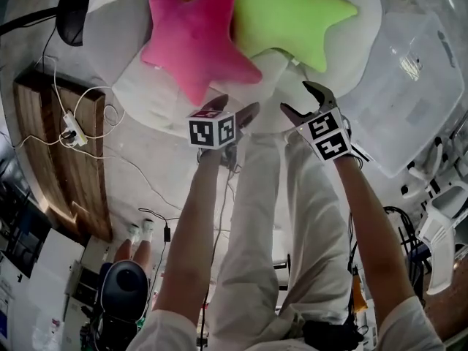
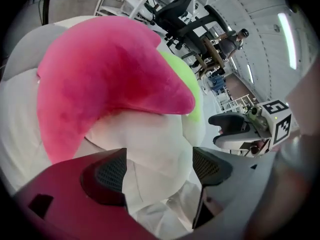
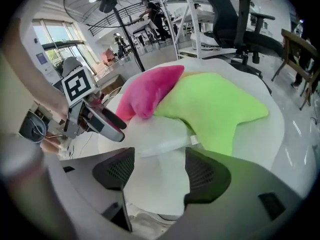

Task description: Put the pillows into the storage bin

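Pink star-shaped plush pillow (image 1: 194, 39) and lime-green plush star (image 1: 292, 20) lie on a white cushion (image 1: 146, 86), so left gripper (image 1: 235, 108) and right gripper (image 1: 296, 97) face them with jaws spread and empty, apparently ready to grasp.

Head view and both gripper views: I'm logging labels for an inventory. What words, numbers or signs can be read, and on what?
No words or numbers can be read anywhere.
Marker cube on the left hand-held gripper: black-and-white square codes, no lettering.
Marker cube on the right hand-held gripper: the same.
Small white tag on the white cushion: too small to read.
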### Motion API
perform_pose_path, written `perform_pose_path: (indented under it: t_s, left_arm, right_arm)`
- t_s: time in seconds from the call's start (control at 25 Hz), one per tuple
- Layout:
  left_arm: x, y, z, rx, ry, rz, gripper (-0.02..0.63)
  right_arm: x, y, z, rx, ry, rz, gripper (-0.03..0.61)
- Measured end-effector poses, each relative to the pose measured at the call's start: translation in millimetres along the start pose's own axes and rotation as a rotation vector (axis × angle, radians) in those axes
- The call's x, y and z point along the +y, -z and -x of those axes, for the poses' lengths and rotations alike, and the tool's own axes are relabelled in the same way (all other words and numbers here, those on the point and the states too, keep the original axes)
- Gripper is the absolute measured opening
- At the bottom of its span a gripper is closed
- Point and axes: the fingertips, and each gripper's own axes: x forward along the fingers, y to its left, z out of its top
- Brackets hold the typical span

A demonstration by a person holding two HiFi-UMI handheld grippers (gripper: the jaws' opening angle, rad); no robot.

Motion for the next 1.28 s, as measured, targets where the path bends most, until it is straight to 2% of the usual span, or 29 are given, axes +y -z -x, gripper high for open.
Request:
perform_pose_path:
  t_s: [0.2, 0.4, 0.52, 0.68, 0.92, 1.12, 1.28]
  left_arm:
    - [11, 9, -14, 0.034, -0.022, -0.022, 0.423]
    - [8, 5, -19, -0.026, 0.011, 0.070, 0.439]
    - [15, -2, -27, -0.037, -0.014, 0.123, 0.435]
    - [23, -3, -35, 0.017, -0.051, 0.140, 0.360]
    - [20, -4, -30, 0.071, -0.049, 0.102, 0.272]
    - [15, -7, -26, 0.104, -0.048, 0.075, 0.226]
    - [7, -8, -21, 0.096, -0.049, 0.088, 0.205]
  right_arm:
    - [-7, 6, -13, 0.022, -0.010, -0.015, 0.314]
    - [-2, 18, -14, 0.064, -0.060, 0.030, 0.314]
    - [-2, 22, -14, 0.074, -0.054, 0.018, 0.314]
    - [-3, 20, -10, 0.063, -0.037, -0.026, 0.313]
    - [-12, 21, -2, 0.043, -0.016, -0.071, 0.298]
    - [-15, 19, 6, 0.041, -0.031, -0.093, 0.284]
    - [-20, 25, 18, 0.026, -0.025, -0.121, 0.279]
